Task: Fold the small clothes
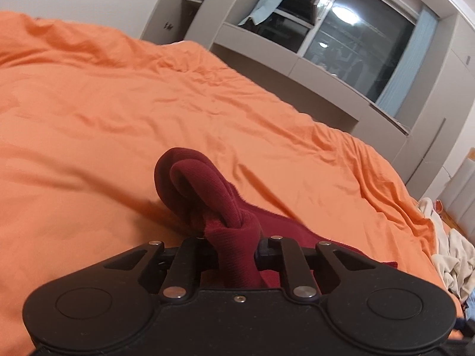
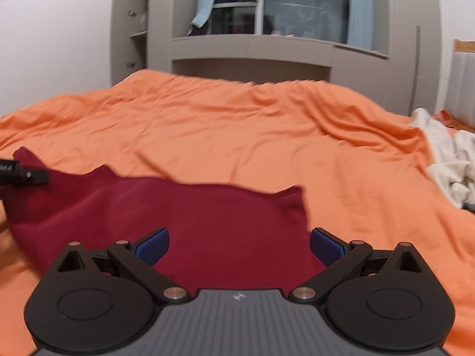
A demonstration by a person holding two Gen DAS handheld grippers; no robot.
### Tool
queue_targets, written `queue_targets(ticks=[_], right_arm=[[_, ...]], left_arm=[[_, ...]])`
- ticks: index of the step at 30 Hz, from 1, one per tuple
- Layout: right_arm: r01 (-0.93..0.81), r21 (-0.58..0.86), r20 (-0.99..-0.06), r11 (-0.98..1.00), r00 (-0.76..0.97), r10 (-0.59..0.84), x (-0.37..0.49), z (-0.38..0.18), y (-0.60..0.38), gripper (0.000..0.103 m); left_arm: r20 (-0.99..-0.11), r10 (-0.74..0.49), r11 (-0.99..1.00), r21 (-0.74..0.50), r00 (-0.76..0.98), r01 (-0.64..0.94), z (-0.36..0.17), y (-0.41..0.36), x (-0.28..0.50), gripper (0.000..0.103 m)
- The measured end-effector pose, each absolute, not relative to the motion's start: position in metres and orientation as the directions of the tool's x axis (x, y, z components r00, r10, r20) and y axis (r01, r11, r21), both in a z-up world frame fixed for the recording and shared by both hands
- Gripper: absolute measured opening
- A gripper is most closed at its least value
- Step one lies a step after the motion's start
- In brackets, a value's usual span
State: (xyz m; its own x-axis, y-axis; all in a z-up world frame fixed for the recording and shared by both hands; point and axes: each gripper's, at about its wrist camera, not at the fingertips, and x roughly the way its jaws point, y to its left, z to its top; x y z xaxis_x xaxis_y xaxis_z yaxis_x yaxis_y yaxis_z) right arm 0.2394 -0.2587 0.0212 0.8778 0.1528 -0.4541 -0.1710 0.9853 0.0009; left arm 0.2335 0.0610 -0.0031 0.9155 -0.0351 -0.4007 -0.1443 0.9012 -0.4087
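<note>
A dark red garment (image 2: 184,216) lies spread on the orange bed cover (image 2: 237,124). In the left wrist view my left gripper (image 1: 234,246) is shut on a bunched fold of the dark red garment (image 1: 207,190), which loops up in front of the fingers. In the right wrist view my right gripper (image 2: 239,244) hovers above the garment's near right part, its blue pads (image 2: 154,246) wide apart with nothing pressed between them. The tip of the left gripper (image 2: 29,176) shows at the far left, at the garment's left corner.
The orange bed cover (image 1: 118,103) fills most of both views. A heap of cream and white clothes (image 2: 448,163) lies at the bed's right edge. Behind the bed stand grey built-in shelves (image 2: 249,53) and a dark window (image 2: 302,6).
</note>
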Motion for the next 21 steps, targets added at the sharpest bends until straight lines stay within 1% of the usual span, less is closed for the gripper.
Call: queue_targets(ticks=[2, 6, 11, 18, 21], right_arm=[[-0.138, 0.001, -0.438, 0.990, 0.890, 0.124, 0.239, 0.028, -0.273, 0.103], [-0.066, 0.017, -0.389, 0.998, 0.919, 0.068, 0.239, 0.042, -0.305, 0.103], [0.027, 0.088, -0.338, 0.996, 0.941, 0.004, 0.239, 0.056, -0.347, 0.103], [0.088, 0.209, -0.344, 0.974, 0.939, -0.011, 0.239, 0.059, -0.395, 0.103], [0.104, 0.234, -0.359, 0.967, 0.933, -0.014, 0.240, 0.059, -0.407, 0.103]], left_arm=[[-0.384, -0.044, 0.913, -0.389, 0.922, -0.119, 0.003, 0.054, 0.236, 0.015], [-0.353, -0.105, 0.939, -0.342, 0.930, -0.024, 0.018, 0.033, 0.244, 0.015], [-0.322, -0.160, 0.965, -0.250, 0.933, 0.079, 0.032, -0.014, 0.251, 0.014], [-0.302, -0.262, 0.964, -0.123, 0.917, 0.235, 0.048, -0.092, 0.253, 0.013], [-0.321, -0.334, 0.942, -0.085, 0.886, 0.324, 0.049, -0.126, 0.248, 0.013]])
